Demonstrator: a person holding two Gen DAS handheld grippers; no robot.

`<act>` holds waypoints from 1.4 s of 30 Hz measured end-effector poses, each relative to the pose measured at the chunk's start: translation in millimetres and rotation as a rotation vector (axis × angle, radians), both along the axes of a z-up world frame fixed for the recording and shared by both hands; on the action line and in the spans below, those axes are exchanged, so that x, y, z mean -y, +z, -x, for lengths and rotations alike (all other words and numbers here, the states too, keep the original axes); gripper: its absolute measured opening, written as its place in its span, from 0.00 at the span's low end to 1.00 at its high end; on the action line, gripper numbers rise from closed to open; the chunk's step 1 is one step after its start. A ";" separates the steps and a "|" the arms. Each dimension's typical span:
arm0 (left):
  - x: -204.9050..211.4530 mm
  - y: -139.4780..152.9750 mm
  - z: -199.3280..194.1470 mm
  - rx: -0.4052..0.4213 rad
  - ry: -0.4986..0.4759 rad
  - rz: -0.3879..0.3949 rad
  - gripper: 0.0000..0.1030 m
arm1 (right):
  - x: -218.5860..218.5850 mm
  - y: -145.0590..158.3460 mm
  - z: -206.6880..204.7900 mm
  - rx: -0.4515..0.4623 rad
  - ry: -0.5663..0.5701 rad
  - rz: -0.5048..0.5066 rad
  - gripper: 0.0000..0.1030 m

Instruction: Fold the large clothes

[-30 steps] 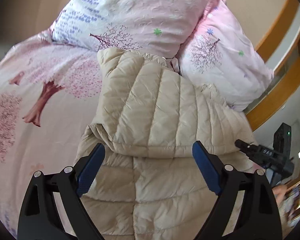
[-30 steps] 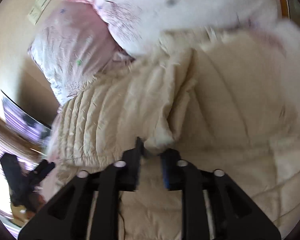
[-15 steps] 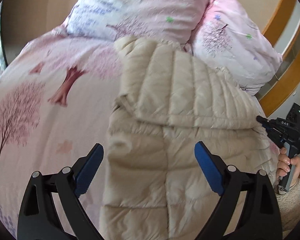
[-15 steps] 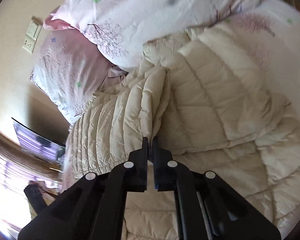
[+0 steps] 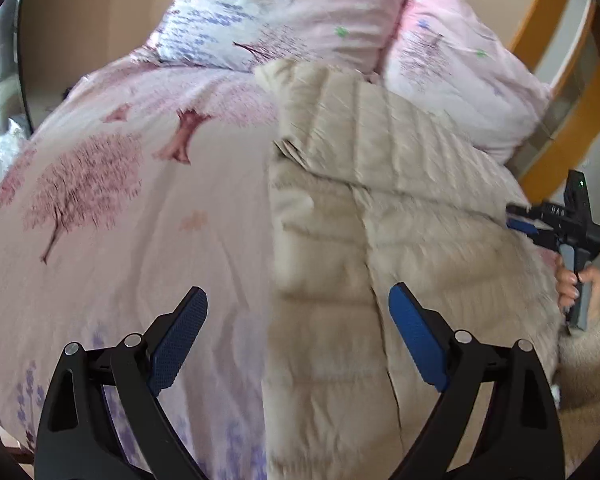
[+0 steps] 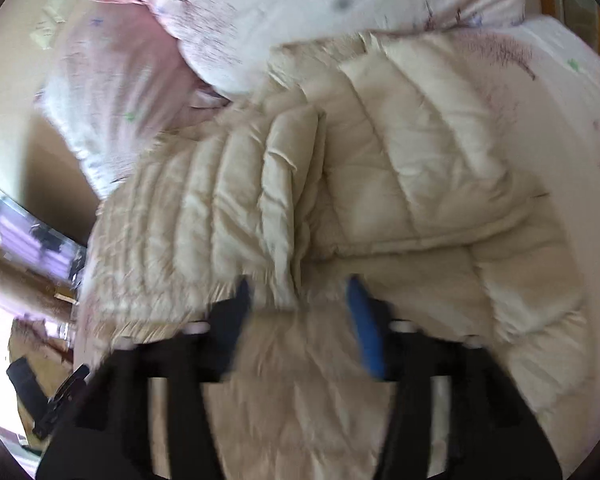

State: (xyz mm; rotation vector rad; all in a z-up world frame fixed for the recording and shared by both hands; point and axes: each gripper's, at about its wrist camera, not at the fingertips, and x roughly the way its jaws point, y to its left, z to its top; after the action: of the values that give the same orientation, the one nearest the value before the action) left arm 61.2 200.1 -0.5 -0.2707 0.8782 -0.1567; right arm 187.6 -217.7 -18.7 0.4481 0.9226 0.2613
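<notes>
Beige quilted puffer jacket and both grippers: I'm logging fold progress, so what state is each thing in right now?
Beige quilted puffer jacket: lying on the bed, both sleeves folded in over the body, held by neither gripper.
Left gripper: open, empty, over the jacket's left edge.
Right gripper: open, blurred, a sleeve end just ahead of it.
Pink tree-print bedsheet: spread flat under the jacket.
Two pink tree-print pillows: propped at the bed's head.

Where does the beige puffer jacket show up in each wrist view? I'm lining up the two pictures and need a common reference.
Left wrist: the beige puffer jacket fills the centre and right, running up to the pillows.
Right wrist: the jacket fills the middle and lower part, sleeves folded inward.
Shared landmark: the pink tree-print pillow just beyond the jacket's collar end in both.
</notes>
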 end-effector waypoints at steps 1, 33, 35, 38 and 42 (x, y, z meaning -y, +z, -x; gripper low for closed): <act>-1.0 -0.9 5.4 -0.006 -0.017 0.021 0.90 | 7.1 4.8 12.2 0.018 0.016 -0.003 0.65; 28.6 -36.6 109.2 -0.098 -0.178 0.322 0.69 | 150.5 -77.7 210.1 -0.222 0.147 -0.219 0.65; 28.9 -40.9 107.6 -0.107 -0.178 0.331 0.69 | 149.1 -84.8 209.6 -0.214 0.164 -0.274 0.65; 26.8 -48.8 107.7 -0.120 -0.163 0.354 0.67 | 146.2 -94.4 206.6 -0.208 0.175 -0.320 0.65; 20.6 -57.2 110.9 -0.131 -0.132 0.379 0.48 | 141.8 -97.7 208.5 -0.201 0.196 -0.338 0.28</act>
State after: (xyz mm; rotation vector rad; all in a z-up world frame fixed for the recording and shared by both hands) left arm -49.6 179.5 -57.8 -0.5821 0.9941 -0.4336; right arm -21.0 -359.5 -116.4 0.7060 1.1265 0.5634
